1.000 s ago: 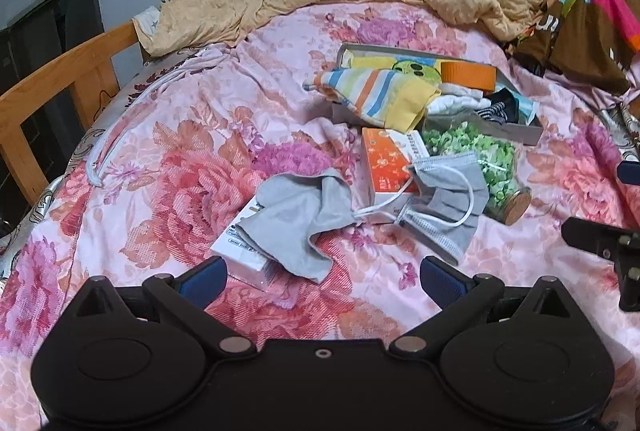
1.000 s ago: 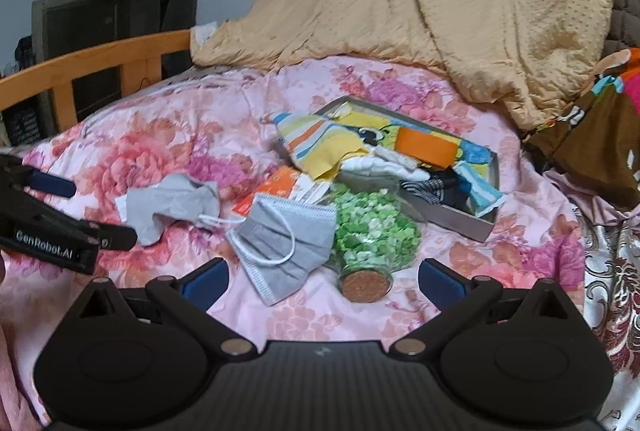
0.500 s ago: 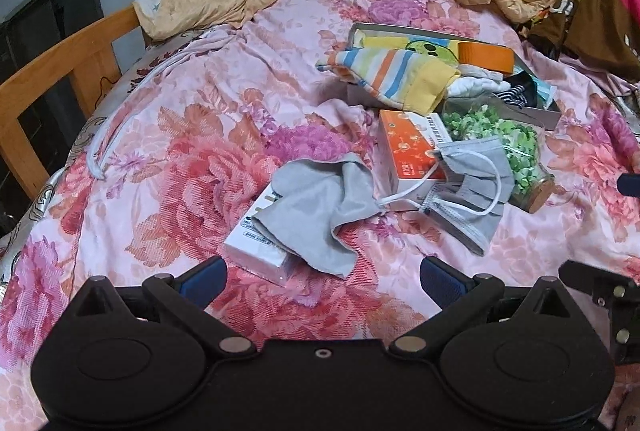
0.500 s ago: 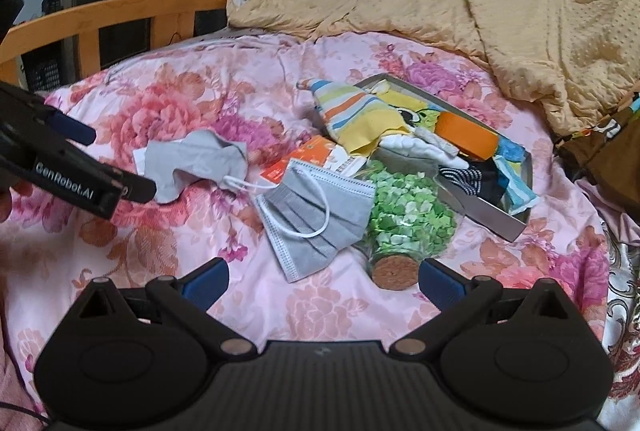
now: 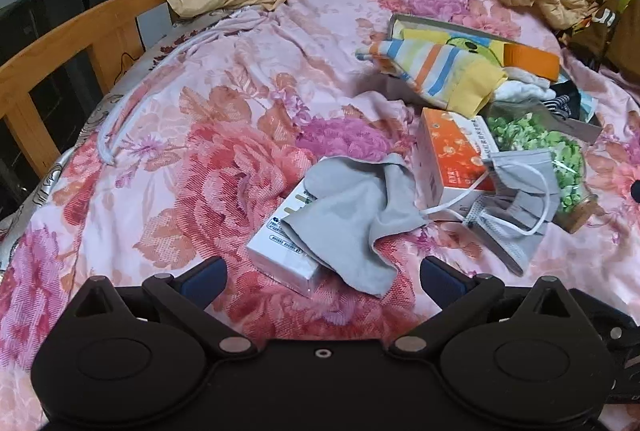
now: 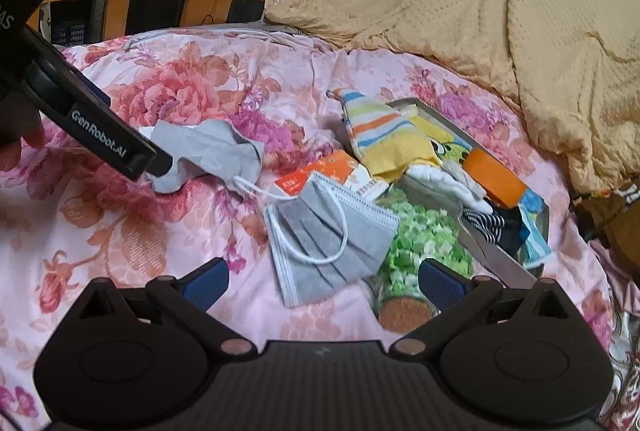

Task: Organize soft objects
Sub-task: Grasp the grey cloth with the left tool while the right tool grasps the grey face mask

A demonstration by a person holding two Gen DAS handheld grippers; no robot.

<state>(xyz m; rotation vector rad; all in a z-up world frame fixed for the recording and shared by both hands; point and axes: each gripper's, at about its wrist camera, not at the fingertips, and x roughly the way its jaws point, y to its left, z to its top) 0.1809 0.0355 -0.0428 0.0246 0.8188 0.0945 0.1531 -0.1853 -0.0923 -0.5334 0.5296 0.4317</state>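
Surface: bed [image 5: 192,135] with a pink floral sheet, wooden bed rail [image 5: 72,43] on the left, tan blanket [image 6: 500,3] heaped at the far end. Soft, uneven ground, so nothing sits flat.
Left tongs [image 5: 322,277]: spread wide, empty, low over the sheet and aimed at the grey cloth.
Right tongs [image 6: 323,281]: spread wide, empty, with the face mask just ahead of them.
Grey cloth [image 5: 352,207]: crumpled, draped over a white box [image 5: 280,255], near corner hanging off onto the sheet. Light and limp, looks thin. I'd pinch a raised fold or that loose near corner; a flat press would probably catch the box or the sheet too.
Face mask [image 6: 328,239]: pleated, grey, white ear loops. Lies partly on the orange box [image 5: 452,155] and against the jar. Very light and floppy; the loops could snag. Best hold is likely the free near edge, taking the pleated body rather than a loop.
Jar [image 6: 416,259]: on its side with a cork stopper, green bits inside. Hard and possibly breakable, and may roll if the mask is dragged off it.
Tray [image 6: 496,255]: shallow, grey, beyond the jar, already holding folded socks and cloths, with a striped cloth [image 5: 436,75] spilling over its near rim. Looks like the place for the soft things.
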